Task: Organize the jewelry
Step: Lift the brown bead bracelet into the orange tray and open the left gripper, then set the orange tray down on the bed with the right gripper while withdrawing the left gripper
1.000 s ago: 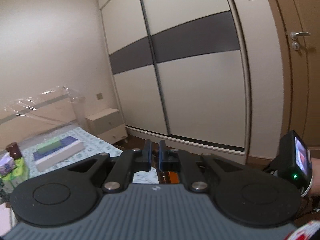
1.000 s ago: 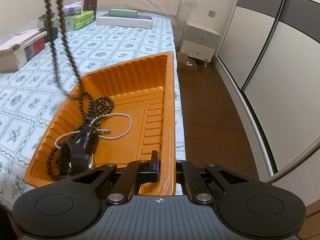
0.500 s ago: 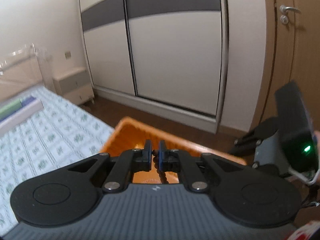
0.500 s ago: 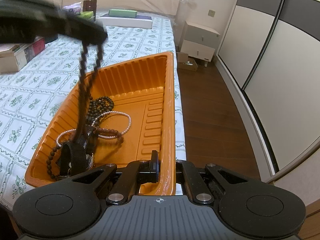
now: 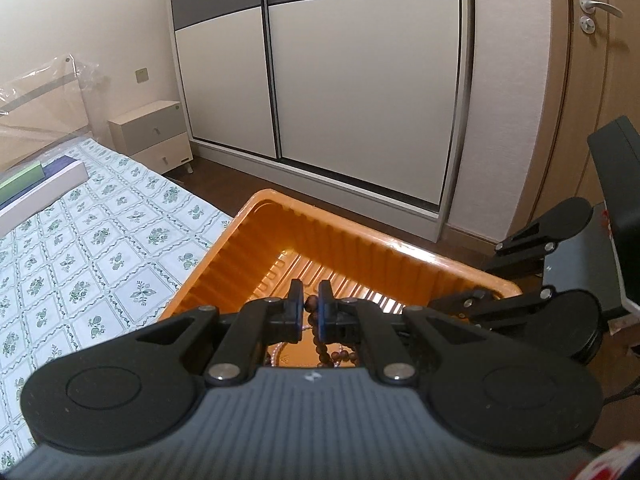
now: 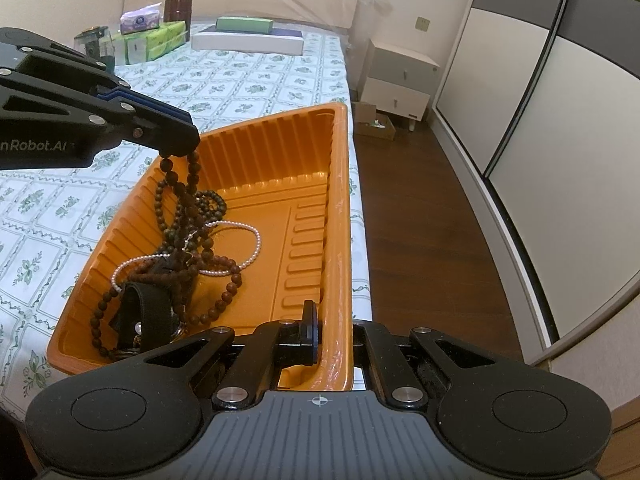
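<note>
An orange ribbed tray (image 6: 328, 184) lies on the bed's edge, also in the left wrist view (image 5: 360, 248). My left gripper (image 5: 310, 306) is shut on a brown bead necklace (image 6: 182, 204) and hangs it into the tray; the gripper shows from the side in the right wrist view (image 6: 176, 150). The necklace's lower loops rest on a pile with a white pearl strand (image 6: 252, 240) and a black strap (image 6: 148, 312). My right gripper (image 6: 332, 332) is shut on the tray's near rim.
The bed has a green-patterned sheet (image 6: 240, 76). At its far end lie a white box (image 6: 248, 42), tissue packs (image 6: 148, 40) and a dark jar (image 6: 94, 46). A nightstand (image 6: 400, 80), wardrobe doors (image 5: 360, 92) and wooden floor (image 6: 420, 220) lie to the right.
My left gripper has come down over the tray with the brown bead necklace, and more of the necklace now rests on the pile. The right gripper has not moved.
</note>
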Tool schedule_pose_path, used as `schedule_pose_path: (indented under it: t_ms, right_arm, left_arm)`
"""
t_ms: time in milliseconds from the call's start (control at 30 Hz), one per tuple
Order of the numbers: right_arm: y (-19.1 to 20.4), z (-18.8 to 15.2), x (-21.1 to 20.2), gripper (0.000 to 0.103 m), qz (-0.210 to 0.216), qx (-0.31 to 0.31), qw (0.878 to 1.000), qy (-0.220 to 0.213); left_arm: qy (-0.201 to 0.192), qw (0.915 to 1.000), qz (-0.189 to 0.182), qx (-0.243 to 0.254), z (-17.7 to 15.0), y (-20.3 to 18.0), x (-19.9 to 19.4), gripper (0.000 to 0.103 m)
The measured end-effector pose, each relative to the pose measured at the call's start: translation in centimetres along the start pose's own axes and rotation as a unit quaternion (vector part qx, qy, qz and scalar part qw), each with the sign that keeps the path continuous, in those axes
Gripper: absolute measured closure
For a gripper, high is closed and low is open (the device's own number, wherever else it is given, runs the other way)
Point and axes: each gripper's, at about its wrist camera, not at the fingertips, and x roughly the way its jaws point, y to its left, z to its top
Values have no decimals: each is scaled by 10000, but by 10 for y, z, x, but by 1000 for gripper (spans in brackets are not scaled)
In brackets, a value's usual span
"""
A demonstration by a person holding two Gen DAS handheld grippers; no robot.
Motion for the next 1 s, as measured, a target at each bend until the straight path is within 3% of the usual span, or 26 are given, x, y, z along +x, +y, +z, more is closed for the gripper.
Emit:
schedule_pose_path:
  t_ms: [67,133,300,700,800,1000]
  right_arm:
    - [0,0,0,99,1,0,10000,2]
    - [0,0,0,99,3,0,10000,1]
    - [-3,-2,2,99,30,9,10000,2]
    - [-9,-4,9,100,203,81,9998,-20]
    - [-14,-4,11,100,304,172,9994,-14]
    - [-25,-4,15,100,457,390,9982,38]
  left_arm:
    - [-17,10000,25,-35,2,2,0,93]
    - [-54,9999,82,-82,2,4,-3,82]
    - [-129,9991,296,-265,-4,14,-15,73]
    - [-24,9906,1099,-819,-58,47,-61,65]
    - [-1,9868,1294,-970,-73,52,-73,59]
    - [87,9791,1422,-1453,-105,61,-90,59]
